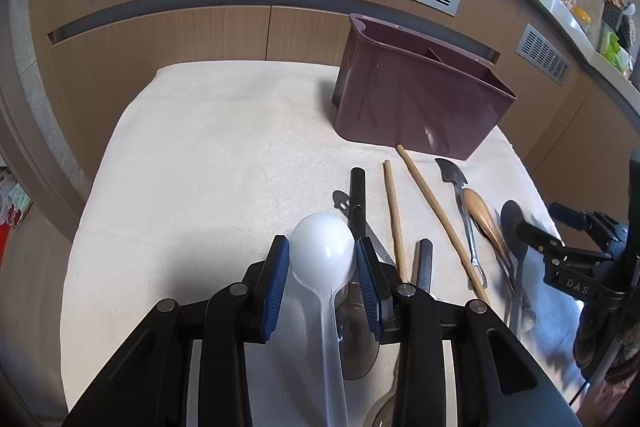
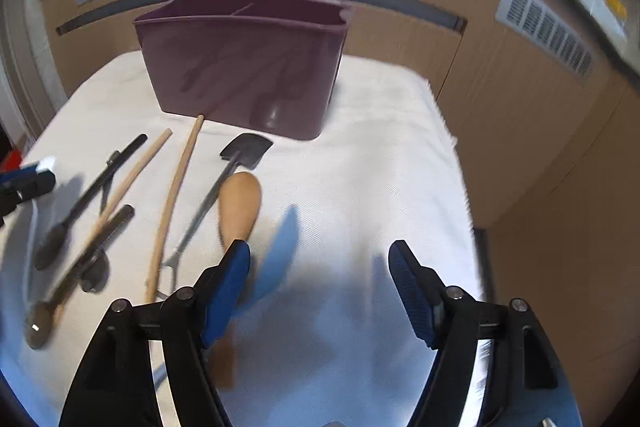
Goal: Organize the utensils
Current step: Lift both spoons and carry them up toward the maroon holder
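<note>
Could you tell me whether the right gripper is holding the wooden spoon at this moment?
No, the right gripper stands open with nothing between its pads, and the wooden spoon lies on the white cloth beside its left finger.

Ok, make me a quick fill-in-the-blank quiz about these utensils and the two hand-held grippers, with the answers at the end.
1. The left hand-held gripper holds a ____ plastic spoon.
2. The purple caddy has nothing standing up in it, and the chopsticks lie on the ____.
3. The right hand-held gripper is ____, with nothing between its pads.
4. The spoon with the wooden bowl lies beside the small metal ____.

Missing words: white; cloth; open; spatula
</note>
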